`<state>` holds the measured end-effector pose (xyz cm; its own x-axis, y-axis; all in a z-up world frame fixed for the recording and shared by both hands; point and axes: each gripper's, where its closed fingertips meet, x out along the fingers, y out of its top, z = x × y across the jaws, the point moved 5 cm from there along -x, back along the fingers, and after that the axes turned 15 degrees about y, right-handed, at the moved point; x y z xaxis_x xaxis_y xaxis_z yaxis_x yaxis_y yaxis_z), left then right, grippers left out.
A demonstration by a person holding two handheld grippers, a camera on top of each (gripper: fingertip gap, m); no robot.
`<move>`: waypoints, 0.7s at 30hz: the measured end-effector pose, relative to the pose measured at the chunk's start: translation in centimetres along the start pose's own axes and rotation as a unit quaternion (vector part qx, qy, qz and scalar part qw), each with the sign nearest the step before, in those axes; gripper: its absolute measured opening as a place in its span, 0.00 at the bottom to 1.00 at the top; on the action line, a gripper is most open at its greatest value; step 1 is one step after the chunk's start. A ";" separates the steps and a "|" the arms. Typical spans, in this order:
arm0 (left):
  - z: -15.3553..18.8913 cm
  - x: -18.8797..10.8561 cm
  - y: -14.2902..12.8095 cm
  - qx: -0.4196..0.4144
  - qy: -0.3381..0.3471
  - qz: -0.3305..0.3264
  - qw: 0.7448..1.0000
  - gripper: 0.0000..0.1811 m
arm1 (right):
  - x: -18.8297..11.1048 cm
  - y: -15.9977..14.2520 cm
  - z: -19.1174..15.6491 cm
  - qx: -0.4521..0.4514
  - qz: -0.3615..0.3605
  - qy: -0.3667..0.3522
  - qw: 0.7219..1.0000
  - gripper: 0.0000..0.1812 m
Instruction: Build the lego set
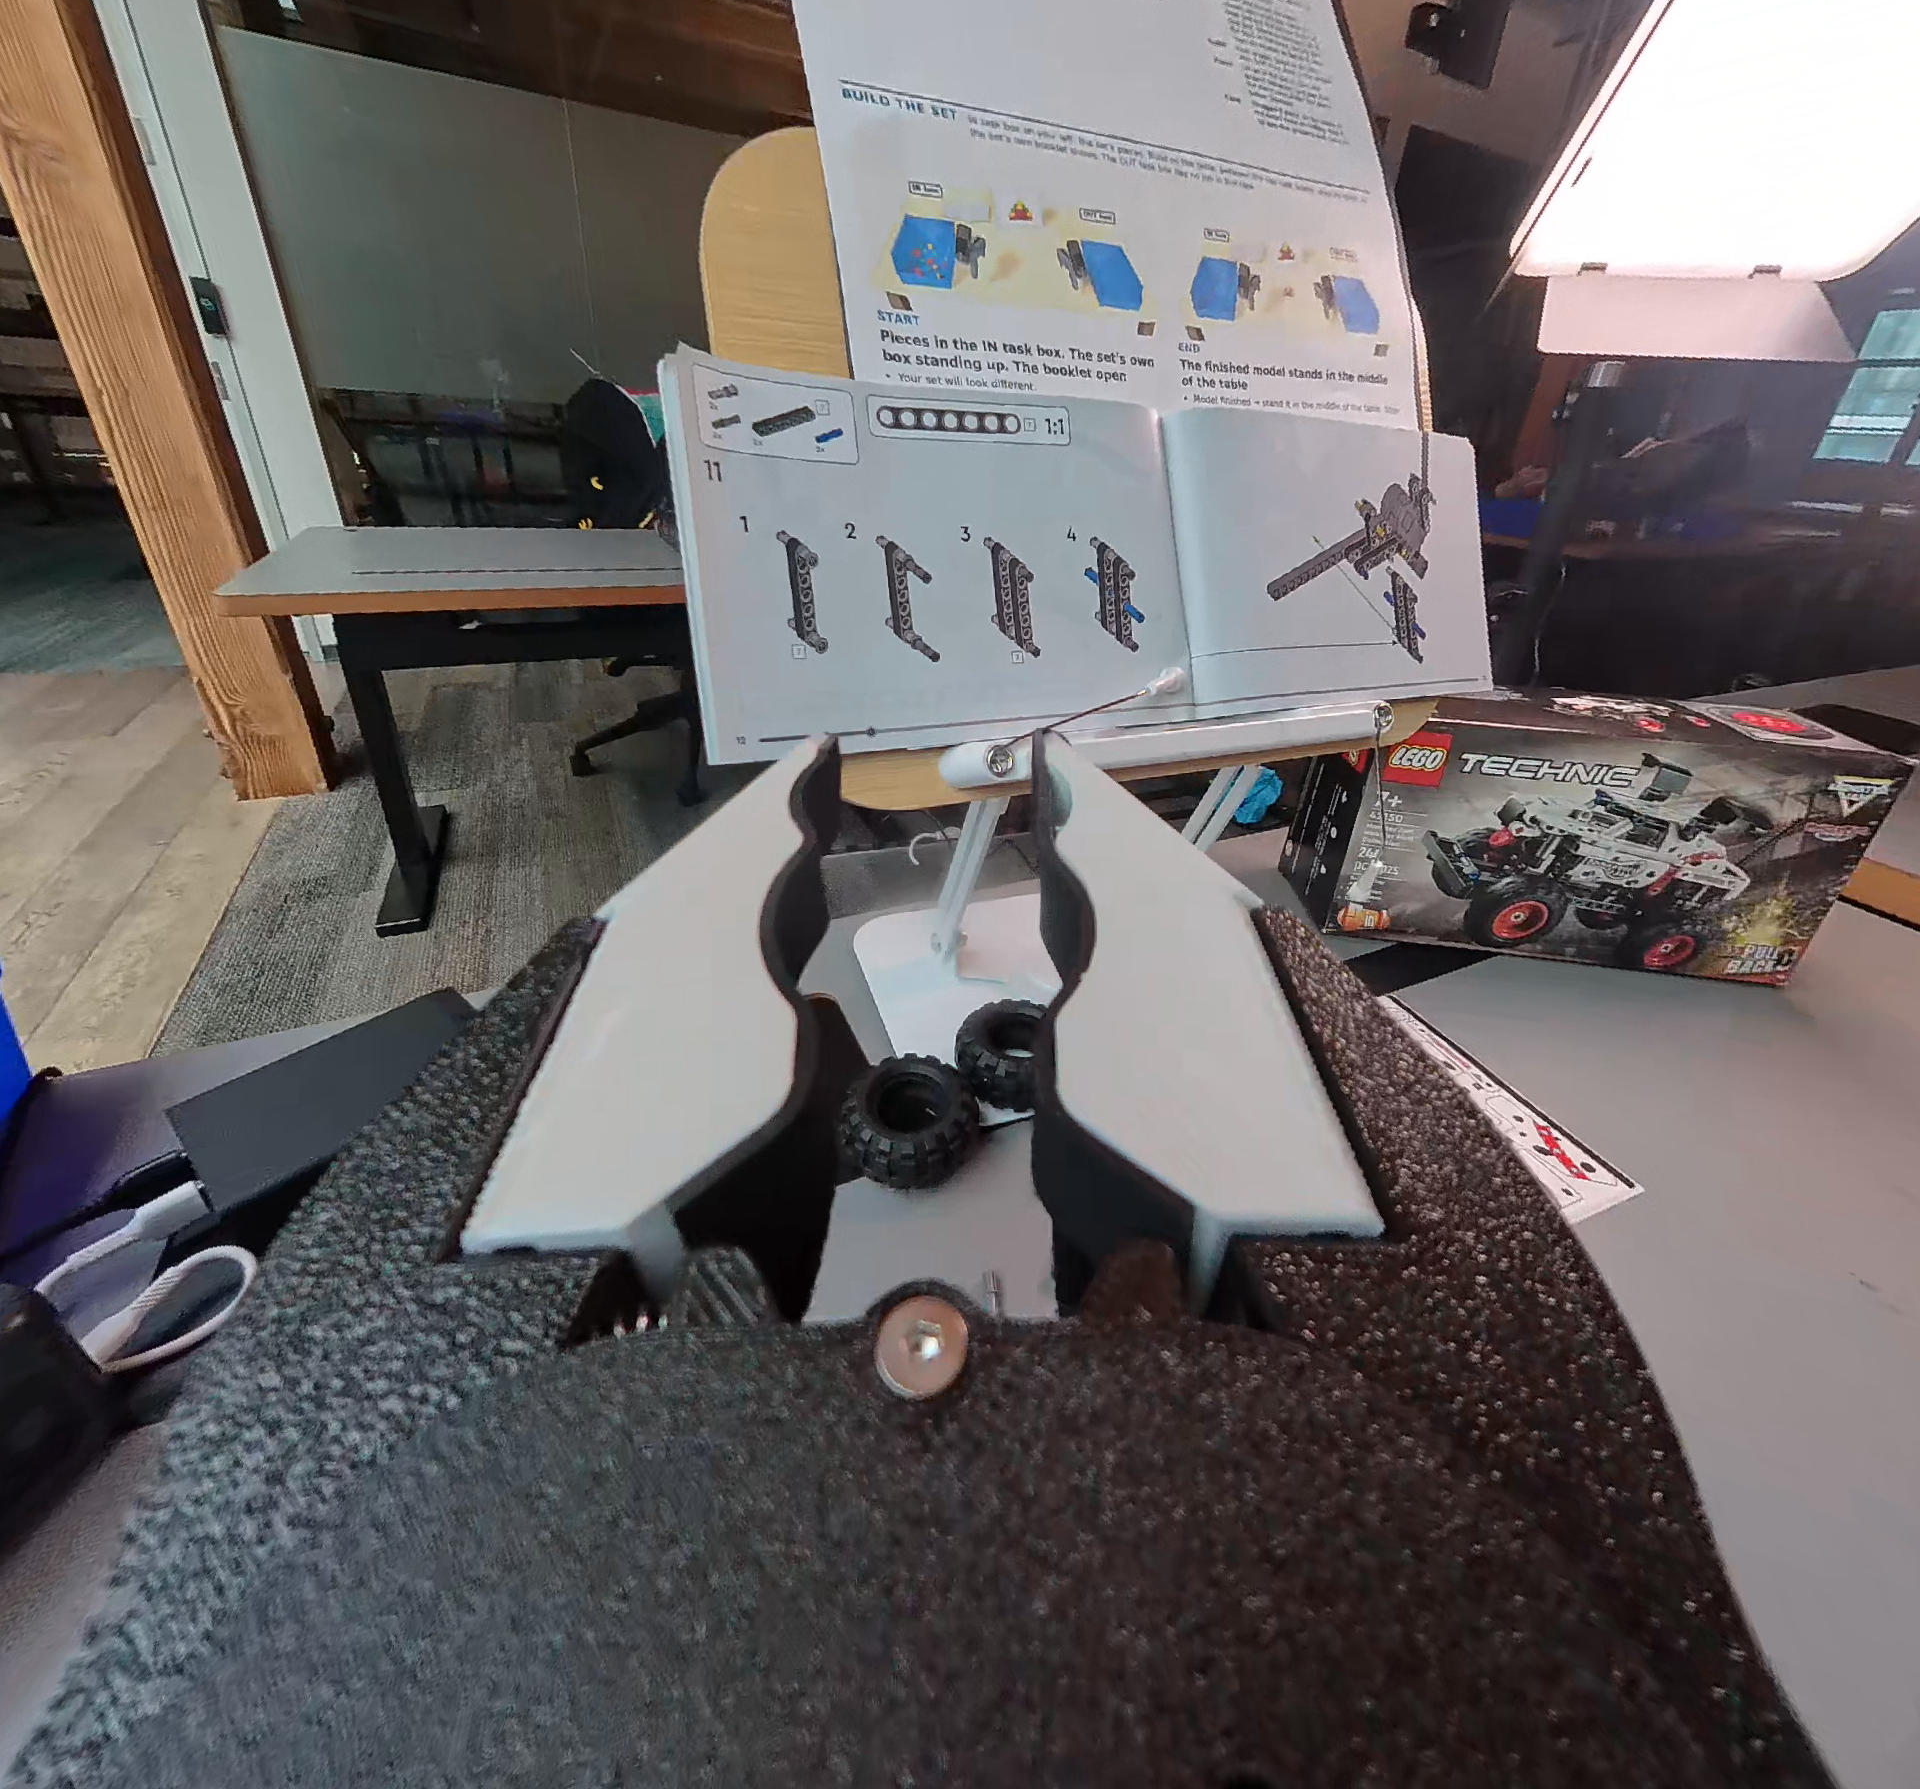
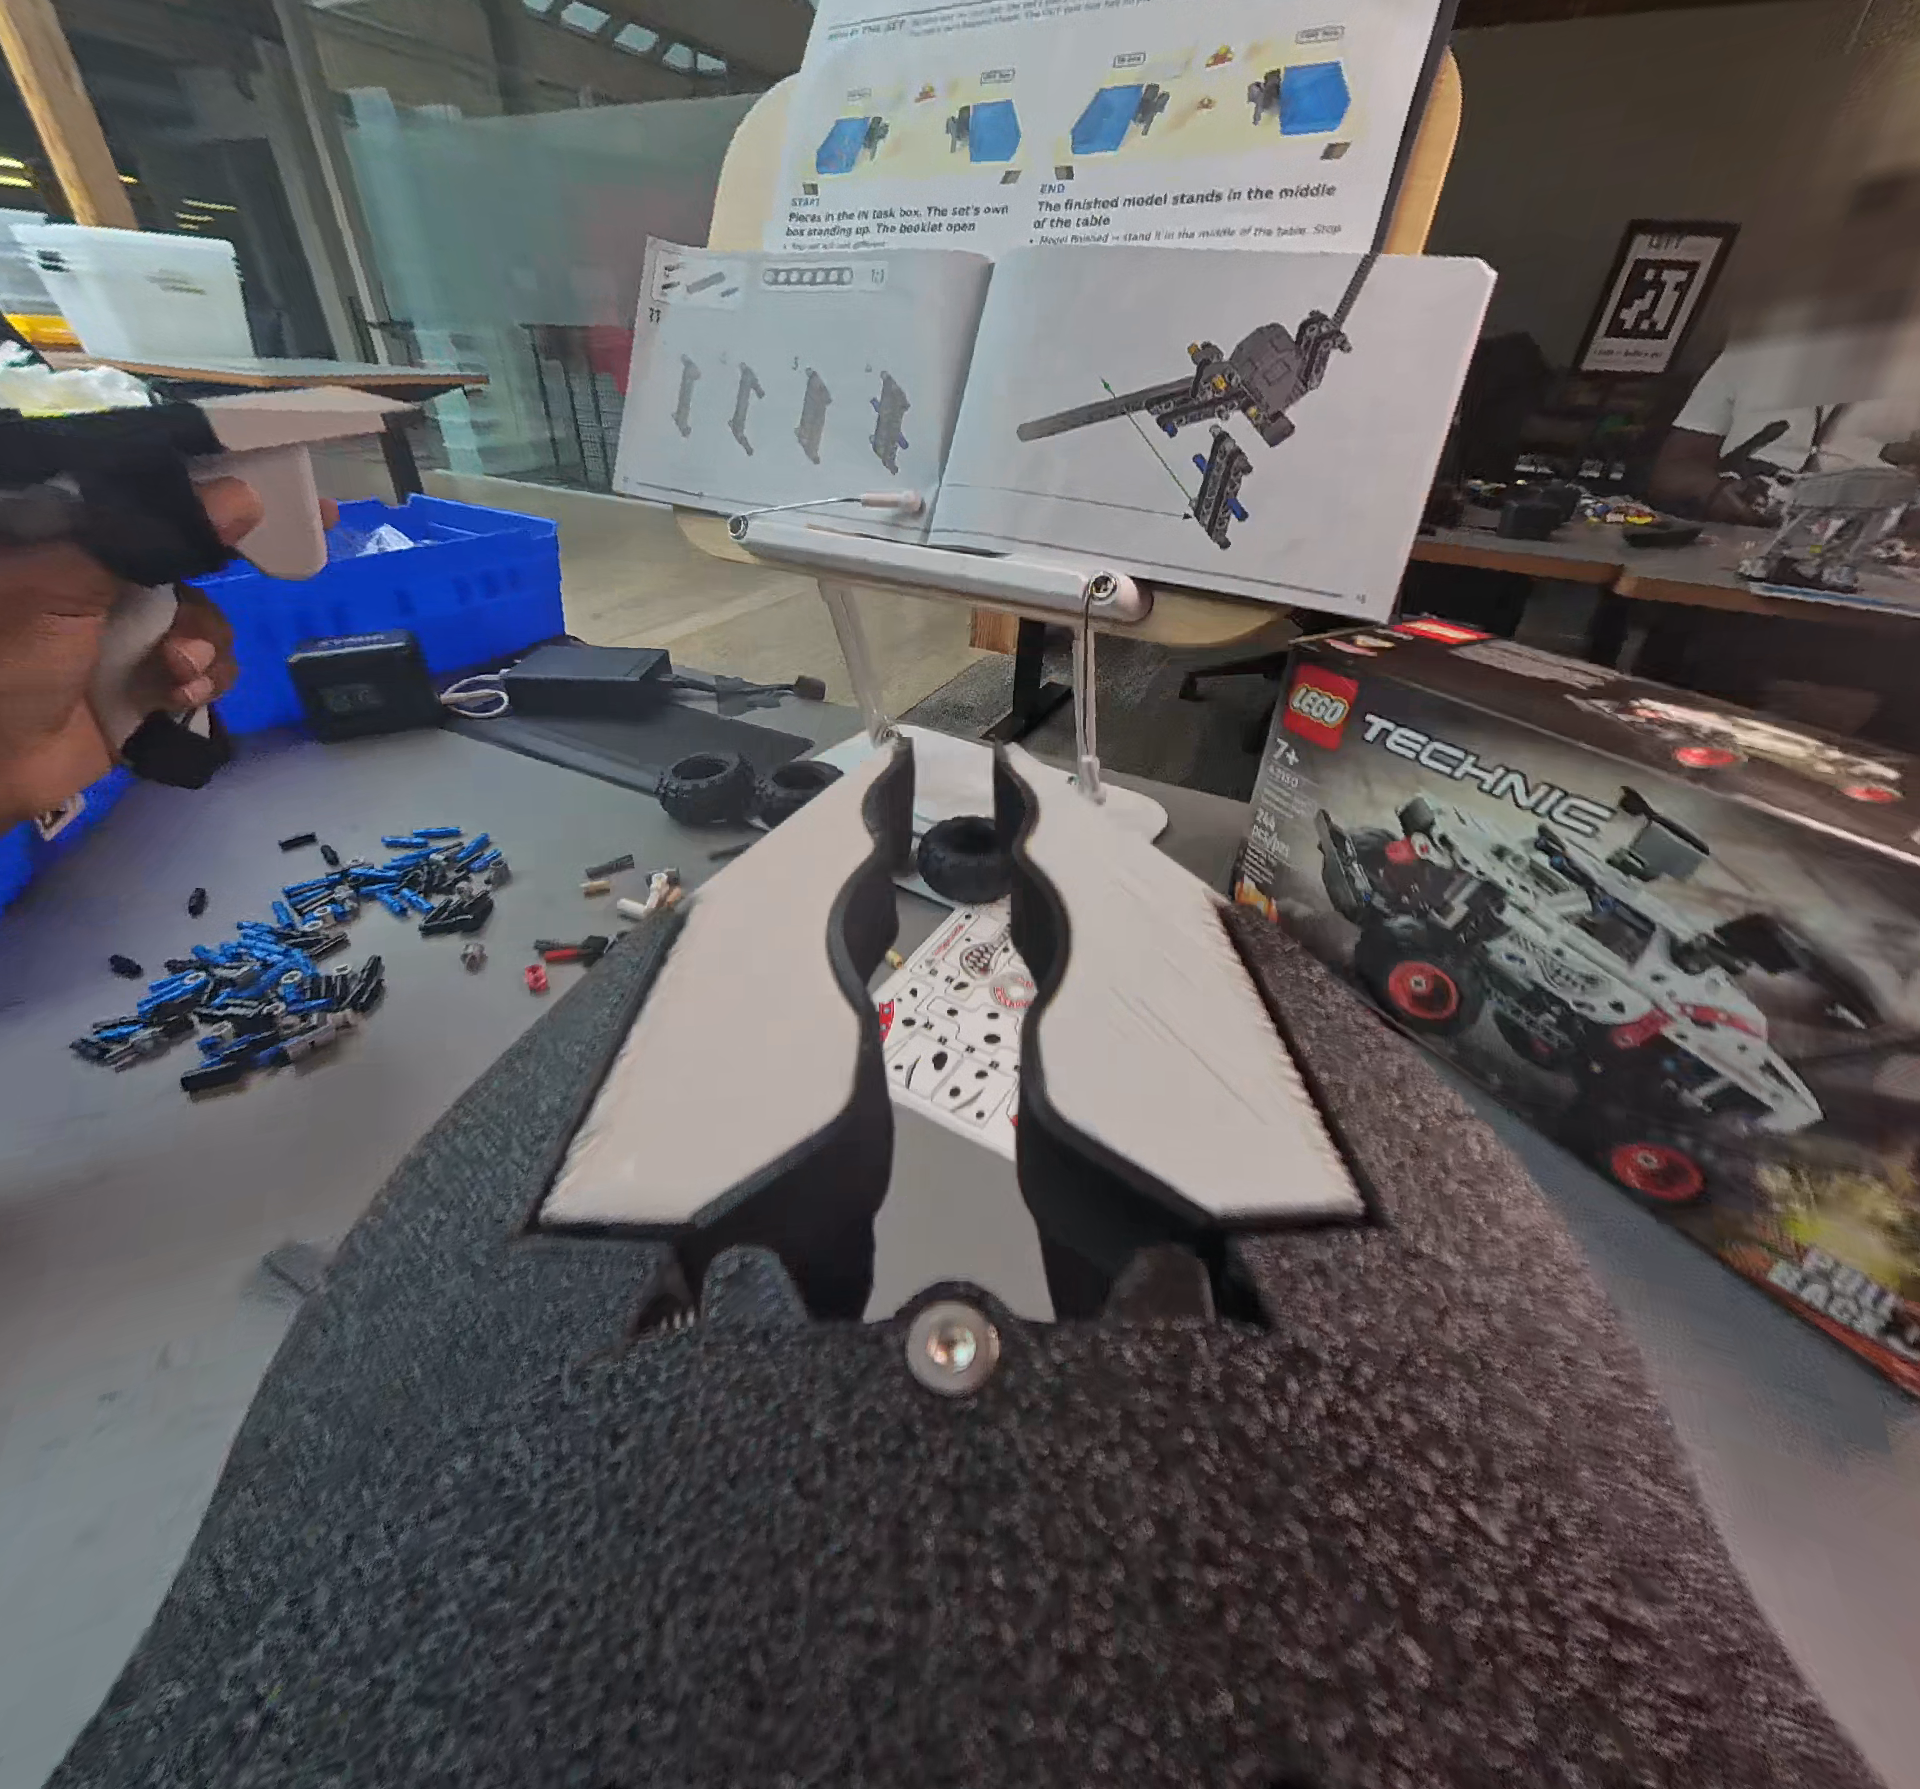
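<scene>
Two empty hand-held grippers raised before an open LEGO instruction booklet, loose parts spread on a grey table.

The instruction booklet (image 2: 1049,409) is propped on a stand (image 2: 935,576), probably so its pages can be read while building. Before the stand, the left gripper (image 1: 935,763) is held moderately apart and the right gripper (image 2: 951,752) narrowly apart, neither holding anything. Black tyres (image 1: 909,1116) lie at the stand's foot, beside a sticker sheet (image 2: 961,1022). Blue and black pins (image 2: 281,960) are heaped left of the stand; the set's box (image 2: 1579,887) is stood to its right, a blue bin (image 2: 416,586) left.
</scene>
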<state>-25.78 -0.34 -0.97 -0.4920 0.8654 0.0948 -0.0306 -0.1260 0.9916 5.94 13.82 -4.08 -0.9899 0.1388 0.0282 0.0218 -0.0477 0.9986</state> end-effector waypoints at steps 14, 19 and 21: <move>-1.6 7.7 4.3 -0.005 0.020 0.021 1.000 0.05 | -4.0 -5.6 1.4 -0.104 -0.039 -0.041 0.993 0.01; -1.8 12.8 5.1 0.047 0.052 -0.002 0.998 0.03 | -4.7 -5.1 1.4 -0.113 -0.036 -0.048 0.992 0.03; -2.1 13.9 5.0 0.060 0.068 -0.005 0.996 0.01 | -4.7 -4.9 1.2 -0.116 -0.034 -0.043 0.992 0.03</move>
<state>-34.60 10.07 5.14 -0.6054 0.7918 0.0810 0.0644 -0.0527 0.9965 10.65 14.59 -9.07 -0.9723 0.2326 -0.0245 -0.0865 -0.2602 0.9617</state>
